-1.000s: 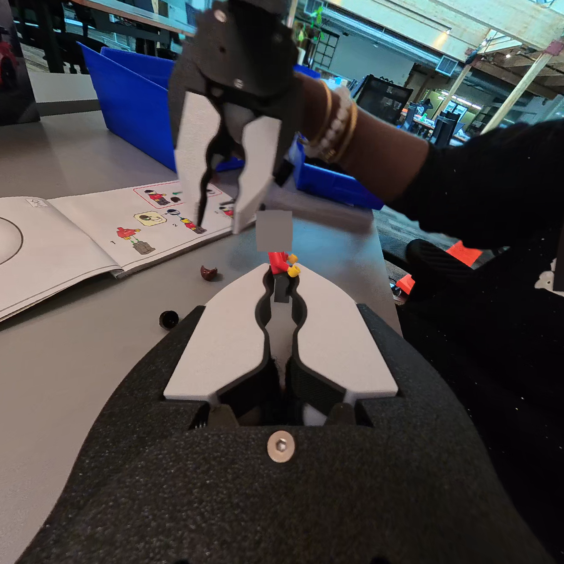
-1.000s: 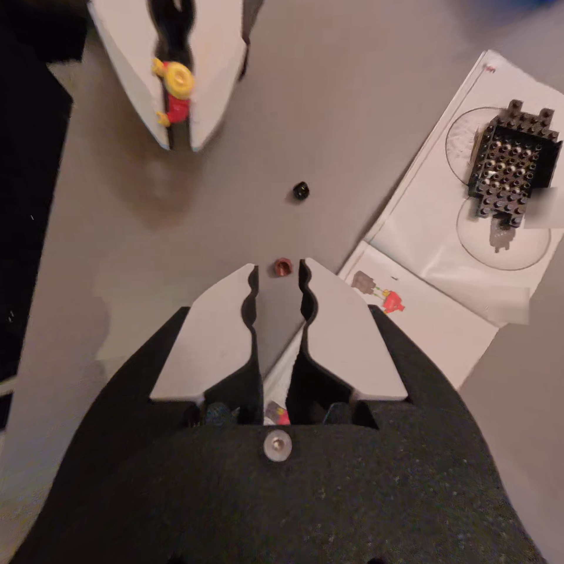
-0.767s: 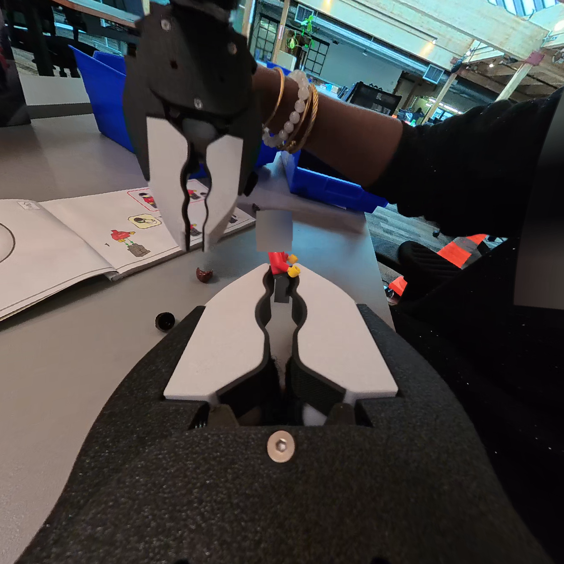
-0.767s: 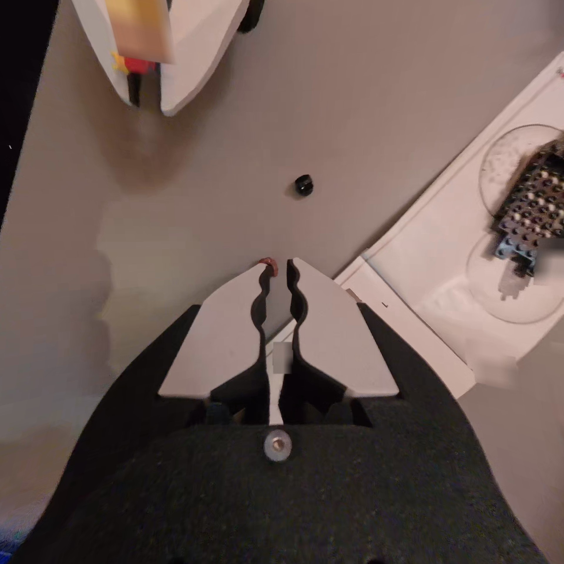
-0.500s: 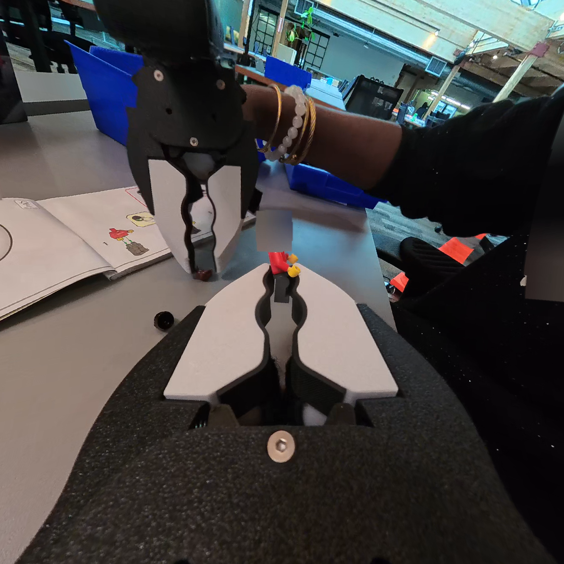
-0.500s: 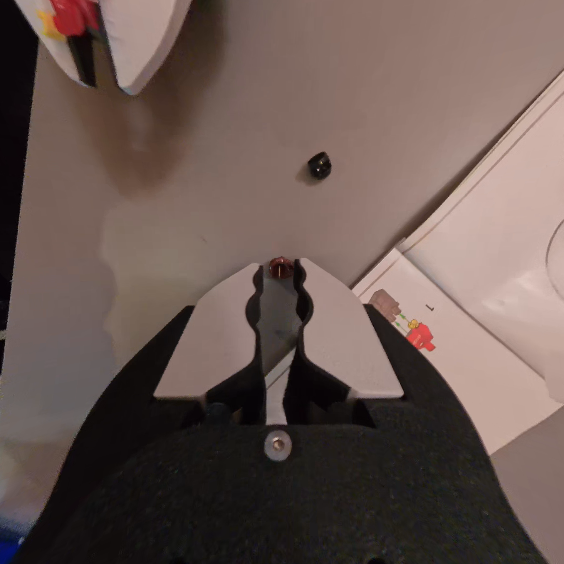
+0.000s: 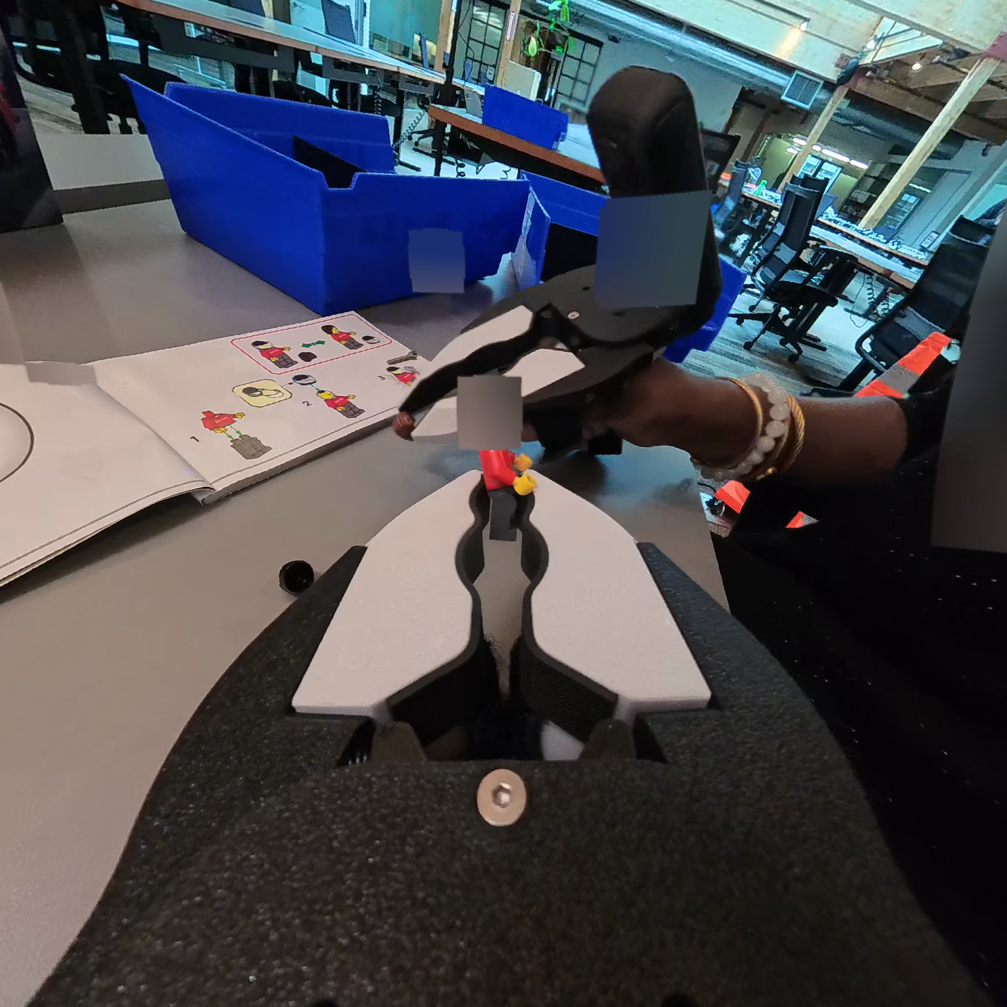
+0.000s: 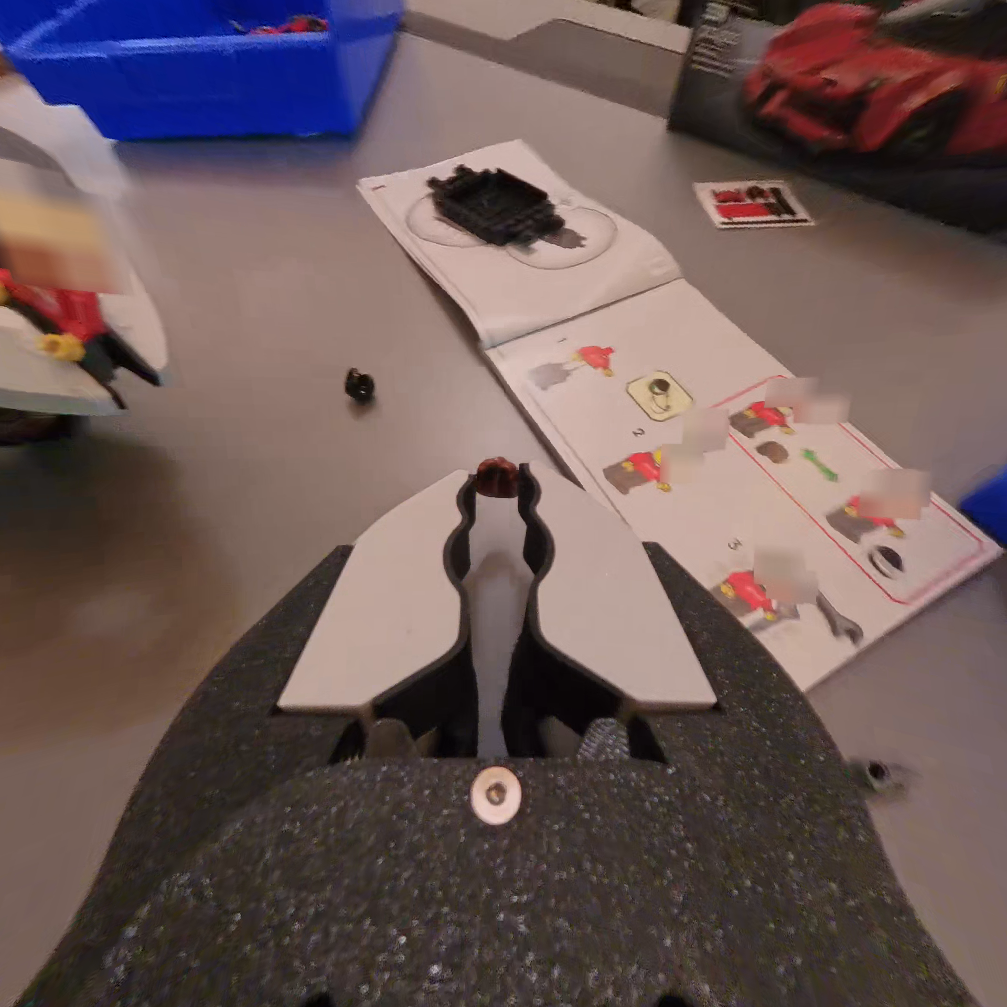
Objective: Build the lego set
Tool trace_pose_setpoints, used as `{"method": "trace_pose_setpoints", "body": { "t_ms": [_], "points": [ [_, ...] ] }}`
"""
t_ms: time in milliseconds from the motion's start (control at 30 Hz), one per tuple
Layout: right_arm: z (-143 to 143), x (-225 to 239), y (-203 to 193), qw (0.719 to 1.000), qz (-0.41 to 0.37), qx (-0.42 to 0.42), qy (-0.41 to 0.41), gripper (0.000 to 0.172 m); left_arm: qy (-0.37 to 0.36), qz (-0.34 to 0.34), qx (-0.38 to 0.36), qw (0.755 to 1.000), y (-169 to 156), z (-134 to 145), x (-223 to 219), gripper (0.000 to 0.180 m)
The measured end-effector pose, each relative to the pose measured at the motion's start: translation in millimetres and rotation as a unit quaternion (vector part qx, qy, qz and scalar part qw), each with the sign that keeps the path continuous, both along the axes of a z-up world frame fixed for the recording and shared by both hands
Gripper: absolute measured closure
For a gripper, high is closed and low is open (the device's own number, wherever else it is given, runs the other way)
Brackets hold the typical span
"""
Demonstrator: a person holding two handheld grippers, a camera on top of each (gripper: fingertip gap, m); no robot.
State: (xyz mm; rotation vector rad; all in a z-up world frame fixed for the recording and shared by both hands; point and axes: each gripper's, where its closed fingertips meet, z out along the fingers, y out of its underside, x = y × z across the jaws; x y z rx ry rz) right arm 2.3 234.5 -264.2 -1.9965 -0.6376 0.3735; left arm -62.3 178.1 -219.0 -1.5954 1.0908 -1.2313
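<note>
- Left gripper (image 7: 502, 493) is clamped on a small toy figure (image 7: 498, 468), its two pads pressed on the dark grey legs while the red torso and yellow hands stick out past the fingertips.
- That figure's long axis runs along the fingers, legs toward the gripper body, torso pointing away; in the right wrist view it lies tilted in the same white fingers (image 8: 71, 321) at the left edge.
- Right gripper (image 8: 497, 479) pinches a small reddish-brown rounded piece (image 8: 496, 477) at the very tips of its fingers, lifted clear of the grey table (image 8: 272, 272); it is too rounded to give it a long axis.
- Seen from the left wrist view, this gripper (image 7: 406, 422) lies nearly level, pointing left, with the brown piece at its tip just left of and above the figure.
- On the table between the two grippers sits a small black round piece (image 8: 359, 386).
- Beyond lies an open instruction booklet (image 8: 708, 436), with a black studded brick assembly (image 8: 493, 210) on its far page.
- Farther back stand a blue bin (image 7: 327, 218) and a box bearing a red car picture (image 8: 844, 82), with a sticker sheet (image 8: 752, 202) before the box.
</note>
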Motion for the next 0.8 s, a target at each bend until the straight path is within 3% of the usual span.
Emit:
{"method": "trace_pose_setpoints", "body": {
  "t_ms": [133,600,700,800],
  "points": [
    [-20.5,2.1,-8.3,0.997,0.002,-0.071,-0.02,0.157,-0.002,0.004,0.006,1.0,0.4,1.7,-0.2,0.173],
    [-30.7,27.3,-34.6,0.993,-0.037,-0.102,-0.036,0.154,0.003,0.002,0.006,1.0,0.4,-0.4,0.8,0.173],
    [-22.0,23.3,-35.7,0.996,0.004,-0.089,-0.023,0.149,0.004,0.002,0.007,1.0,0.1,-0.6,1.1,0.173],
    [6.0,20.9,-28.4,0.986,0.131,-0.071,-0.074,0.146,0.005,-0.002,0.005,1.0,-1.0,-1.1,1.7,0.173]
  ]
}}
